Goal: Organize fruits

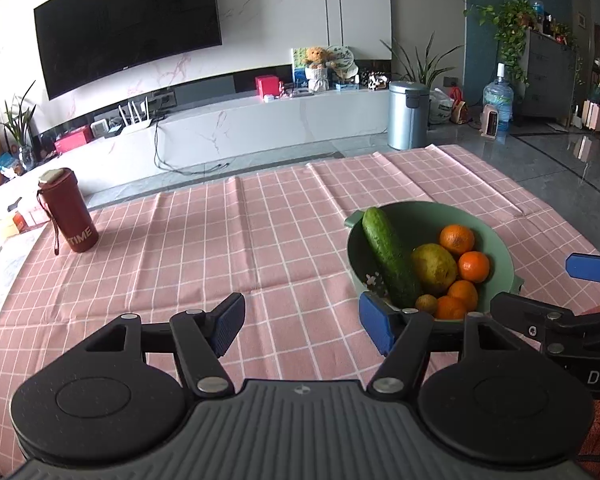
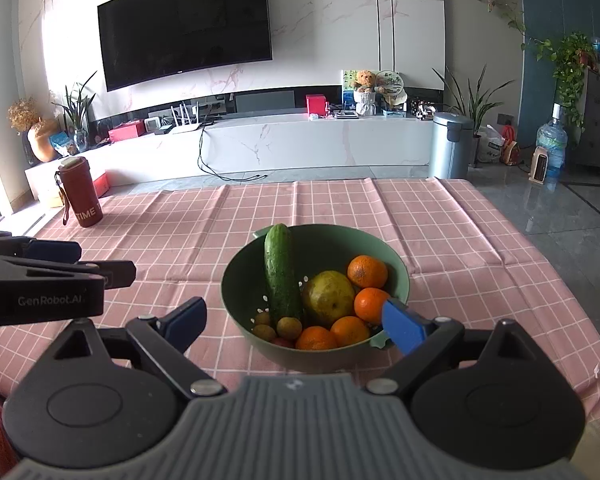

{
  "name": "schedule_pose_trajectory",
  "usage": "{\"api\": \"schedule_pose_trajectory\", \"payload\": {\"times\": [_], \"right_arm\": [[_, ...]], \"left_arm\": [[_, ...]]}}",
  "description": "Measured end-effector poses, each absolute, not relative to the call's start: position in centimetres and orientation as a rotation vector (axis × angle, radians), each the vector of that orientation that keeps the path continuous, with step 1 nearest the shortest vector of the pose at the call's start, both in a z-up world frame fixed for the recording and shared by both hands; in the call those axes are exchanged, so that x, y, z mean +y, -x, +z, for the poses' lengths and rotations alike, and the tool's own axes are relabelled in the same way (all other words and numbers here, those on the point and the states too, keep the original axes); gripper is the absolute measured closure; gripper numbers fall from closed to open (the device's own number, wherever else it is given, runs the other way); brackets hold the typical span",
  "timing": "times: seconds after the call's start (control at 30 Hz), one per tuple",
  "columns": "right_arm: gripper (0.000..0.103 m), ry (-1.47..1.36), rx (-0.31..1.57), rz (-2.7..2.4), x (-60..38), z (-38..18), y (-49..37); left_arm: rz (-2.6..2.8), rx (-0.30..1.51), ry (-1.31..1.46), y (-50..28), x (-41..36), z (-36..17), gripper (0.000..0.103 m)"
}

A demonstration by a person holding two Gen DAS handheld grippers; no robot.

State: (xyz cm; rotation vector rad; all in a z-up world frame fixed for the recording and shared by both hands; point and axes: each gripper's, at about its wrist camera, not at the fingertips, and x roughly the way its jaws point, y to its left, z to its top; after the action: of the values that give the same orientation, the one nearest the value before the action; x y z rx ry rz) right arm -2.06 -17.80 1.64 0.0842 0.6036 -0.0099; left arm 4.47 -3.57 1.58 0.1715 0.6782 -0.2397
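A green bowl (image 2: pixel 396 268) stands on the pink checked tablecloth (image 2: pixel 180 240). It holds a cucumber (image 2: pixel 281 276) leaning on the rim, a yellow-green pear (image 2: pixel 327 294), several oranges (image 2: pixel 367 271) and small brown fruits (image 2: pixel 289 328). My right gripper (image 2: pixel 296 326) is open and empty, its fingers straddling the bowl's near side. My left gripper (image 1: pixel 302 326) is open and empty over bare cloth, left of the bowl (image 1: pixel 496 248). The cucumber (image 1: pixel 388 256), pear (image 1: pixel 434 268) and oranges (image 1: pixel 456 239) also show in the left wrist view.
A dark red bottle (image 2: pixel 80 192) stands at the table's far left, also in the left wrist view (image 1: pixel 70 212). The table's right edge drops to a grey floor (image 2: pixel 560 216). A TV unit (image 2: pixel 300 144) and a bin (image 2: pixel 450 146) stand beyond the table.
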Motion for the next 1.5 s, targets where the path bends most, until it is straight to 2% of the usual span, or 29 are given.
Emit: {"api": "schedule_pose_trajectory", "payload": {"times": [0.57,1.5], "right_arm": [[0.011,-0.09,0.616,-0.006,-17.6,-0.9,1.0],[0.011,-0.109,0.622,0.003,-17.8,-1.0,0.8]], "left_arm": [[-0.182,0.816,-0.152,-5.5,-3.4,-1.6,0.026],[-0.182,0.832,-0.165,-5.7,-3.6,-1.7,0.026]]}}
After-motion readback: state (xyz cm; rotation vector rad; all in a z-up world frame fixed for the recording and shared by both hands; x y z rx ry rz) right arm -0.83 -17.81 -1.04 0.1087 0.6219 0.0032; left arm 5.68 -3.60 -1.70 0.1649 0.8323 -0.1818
